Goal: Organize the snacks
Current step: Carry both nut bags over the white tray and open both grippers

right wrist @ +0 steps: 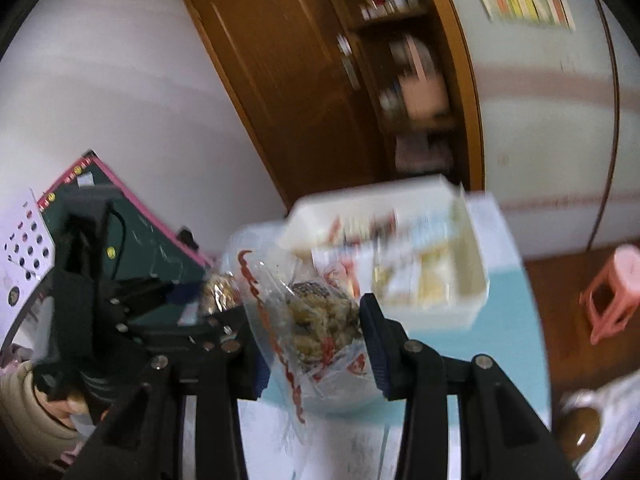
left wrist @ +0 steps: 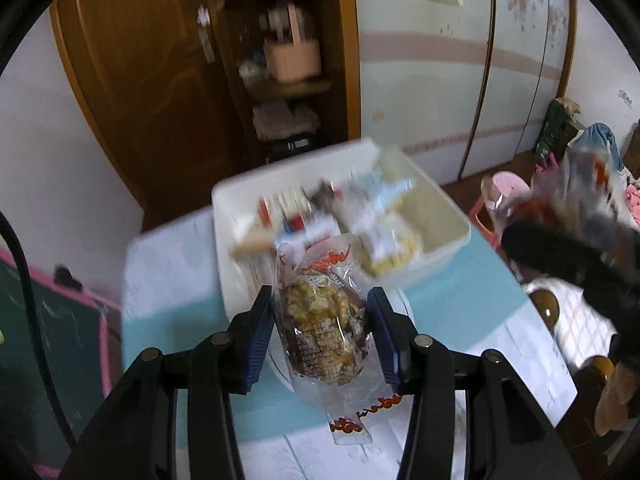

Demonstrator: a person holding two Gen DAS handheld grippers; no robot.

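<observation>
Left gripper (left wrist: 322,336): jaws closed part-way on a clear snack pack (left wrist: 324,332), blue pads pressing both its sides; the pack stands on end between them, its sealed tail hanging at 6 o'clock.
Left pack: puffed golden pieces inside, red print on the wrapper; held above the table's (left wrist: 168,280) near half, at 6 o'clock from the bin (left wrist: 236,196).
Right gripper (right wrist: 316,336): jaws closed part-way on a second pack (right wrist: 320,320) of the same kind, gripped across its middle, wrapper bulging out at 6 o'clock.
Right pack: tilted, red-printed seam running down its left edge; held in the air at 7 o'clock from the bin in the right view.
Bin: white, open-topped, on the blue-and-white table; holds several wrapped snacks (left wrist: 384,236), blurred, so their kinds cannot be told.
Other view of the left gripper (right wrist: 188,300): at 9 o'clock in the right view, its pack showing at its tip.
Other view of the right gripper (left wrist: 560,240): at 3 o'clock in the left view, blurred.
Stool (right wrist: 612,292): pink, on the floor at 3 o'clock from the table.
Cabinet (left wrist: 280,60): brown, door open, behind the table at 12 o'clock.
</observation>
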